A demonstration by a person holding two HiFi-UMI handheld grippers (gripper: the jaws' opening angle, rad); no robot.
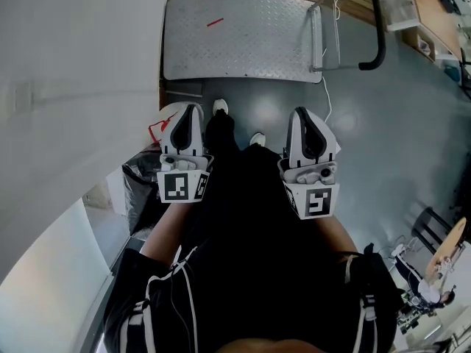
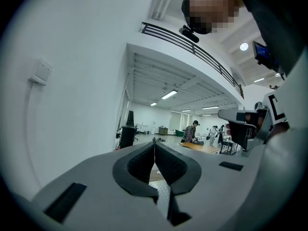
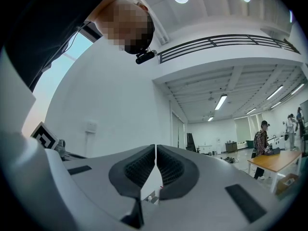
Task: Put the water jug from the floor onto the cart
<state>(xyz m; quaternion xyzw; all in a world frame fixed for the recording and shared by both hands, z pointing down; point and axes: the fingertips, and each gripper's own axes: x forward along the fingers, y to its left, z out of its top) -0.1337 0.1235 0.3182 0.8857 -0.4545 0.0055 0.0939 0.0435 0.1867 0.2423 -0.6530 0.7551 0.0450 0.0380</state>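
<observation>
1. The left gripper (image 1: 191,112) is held level, its jaws closed pad to pad with nothing between them.
2. The right gripper (image 1: 302,115) is beside it, its jaws likewise closed and empty.
3. The cart (image 1: 235,35), a flat metal deck with a black handle (image 1: 377,28), stands on the grey floor (image 1: 368,138) well ahead of both pairs of jaws.
4. What may be the water jug (image 1: 163,116), a white rounded shape with a red mark, sits on the floor just left of the left jaws and is partly hidden by them.
5. A black bag (image 1: 140,186) lies behind it.
</observation>
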